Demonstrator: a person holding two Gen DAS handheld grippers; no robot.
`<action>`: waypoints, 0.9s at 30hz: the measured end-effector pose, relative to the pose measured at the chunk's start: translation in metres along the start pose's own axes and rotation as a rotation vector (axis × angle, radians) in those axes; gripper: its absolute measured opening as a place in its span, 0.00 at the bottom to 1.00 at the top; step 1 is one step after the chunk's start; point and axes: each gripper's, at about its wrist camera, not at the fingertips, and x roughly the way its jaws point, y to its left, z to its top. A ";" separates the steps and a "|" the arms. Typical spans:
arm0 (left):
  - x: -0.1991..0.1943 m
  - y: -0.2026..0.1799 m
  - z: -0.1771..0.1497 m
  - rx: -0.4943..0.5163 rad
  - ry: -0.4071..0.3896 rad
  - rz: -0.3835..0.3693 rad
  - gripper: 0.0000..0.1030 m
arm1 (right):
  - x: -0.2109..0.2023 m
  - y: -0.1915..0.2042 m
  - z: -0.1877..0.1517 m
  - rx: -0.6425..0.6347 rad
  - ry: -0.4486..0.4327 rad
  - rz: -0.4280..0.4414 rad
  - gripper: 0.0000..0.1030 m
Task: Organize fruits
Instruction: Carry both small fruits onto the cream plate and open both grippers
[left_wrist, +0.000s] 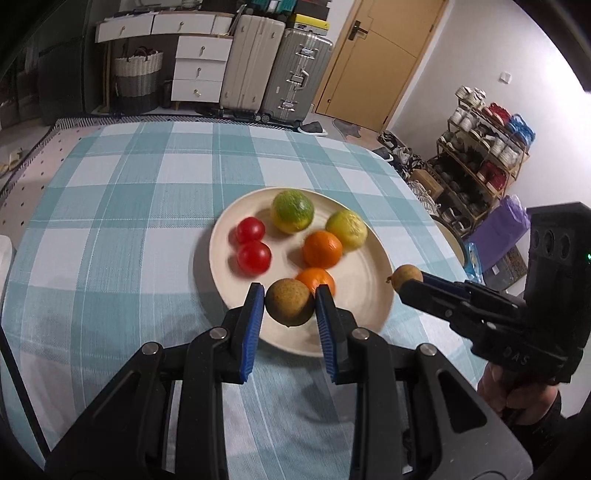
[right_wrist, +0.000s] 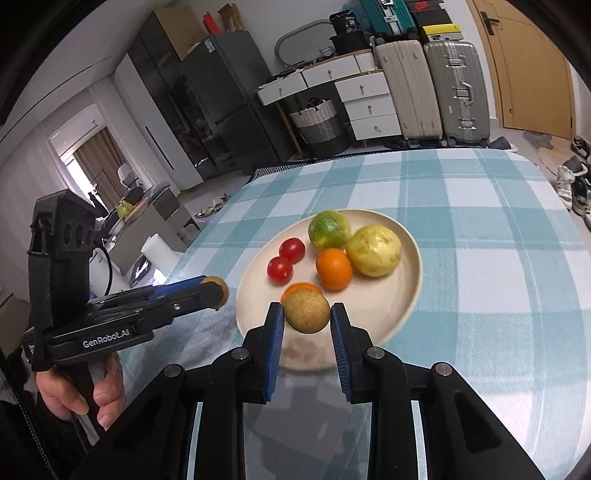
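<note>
My left gripper (left_wrist: 290, 295) is shut on a small brown round fruit (left_wrist: 288, 308) above the near rim of a cream plate (left_wrist: 369, 284). The right gripper (left_wrist: 408, 285) comes in from the right, shut on a second brown fruit (left_wrist: 409, 274) just off the plate's right rim. In the right wrist view, that gripper (right_wrist: 307, 312) grips its brown fruit (right_wrist: 308, 314) over the plate's (right_wrist: 391, 295) near edge, and the left gripper (right_wrist: 214, 290) holds its fruit (right_wrist: 221, 285) beside the plate's left rim. On the plate lie two red tomatoes (left_wrist: 251, 243), a green-yellow citrus (left_wrist: 291, 210), a yellow citrus (left_wrist: 347, 229) and two oranges (left_wrist: 322, 249).
The plate sits on a table with a blue-and-white checked cloth (left_wrist: 129, 192). A person's hand (right_wrist: 85, 391) grips the left tool's handle. Suitcases (left_wrist: 273, 74), white drawers (left_wrist: 199, 70) and a shoe rack (left_wrist: 480, 155) stand on the floor beyond the table's edges.
</note>
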 end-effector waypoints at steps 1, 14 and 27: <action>0.005 0.005 0.003 -0.011 0.004 -0.002 0.25 | 0.003 0.002 0.003 -0.005 -0.001 0.007 0.26; 0.038 0.022 0.002 -0.057 0.052 -0.036 0.25 | 0.061 0.016 0.034 -0.068 0.034 0.034 0.26; 0.056 0.025 0.003 -0.072 0.077 -0.060 0.25 | 0.089 0.016 0.035 -0.075 0.073 0.025 0.26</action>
